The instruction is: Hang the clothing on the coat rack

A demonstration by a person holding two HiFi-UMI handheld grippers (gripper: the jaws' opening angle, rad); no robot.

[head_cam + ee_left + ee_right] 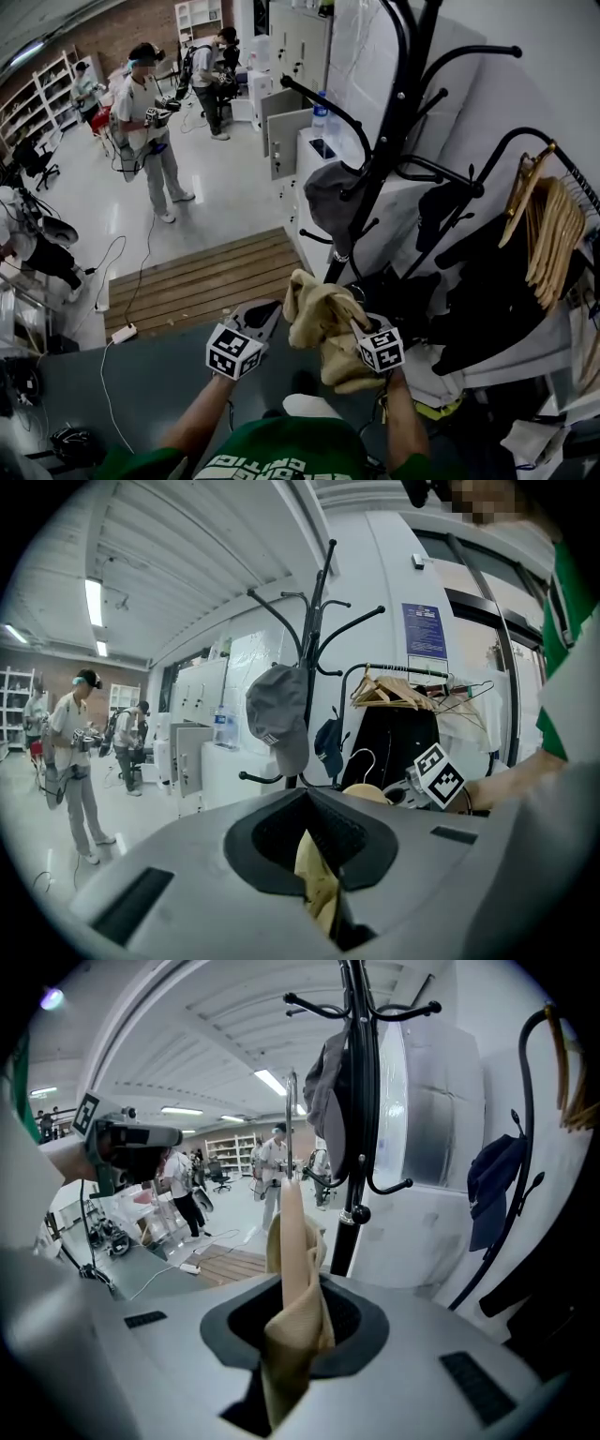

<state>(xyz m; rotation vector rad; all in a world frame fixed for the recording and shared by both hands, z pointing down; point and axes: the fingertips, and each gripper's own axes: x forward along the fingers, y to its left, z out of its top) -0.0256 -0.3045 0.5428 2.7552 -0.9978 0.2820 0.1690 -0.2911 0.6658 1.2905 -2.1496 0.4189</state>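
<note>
Two-handed hold on the tan garment (323, 323): pinched at its 9 o'clock edge by the left gripper (272, 314), at 4 o'clock by the right gripper (359, 326), cloth clamped between both pairs of jaws. Bunched near the black coat rack (394, 141), at 6 o'clock from the grey cap (328, 197) hanging there.

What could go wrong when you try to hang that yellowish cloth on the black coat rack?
1. The cloth is bunched up. The left gripper and the right gripper each pinch only a fold in their jaws, so it might slip out.
2. A grey cap already hangs on the coat rack. A bump might knock it off.
3. Crumpled like this, the cloth may slide off a thin hook.
</note>
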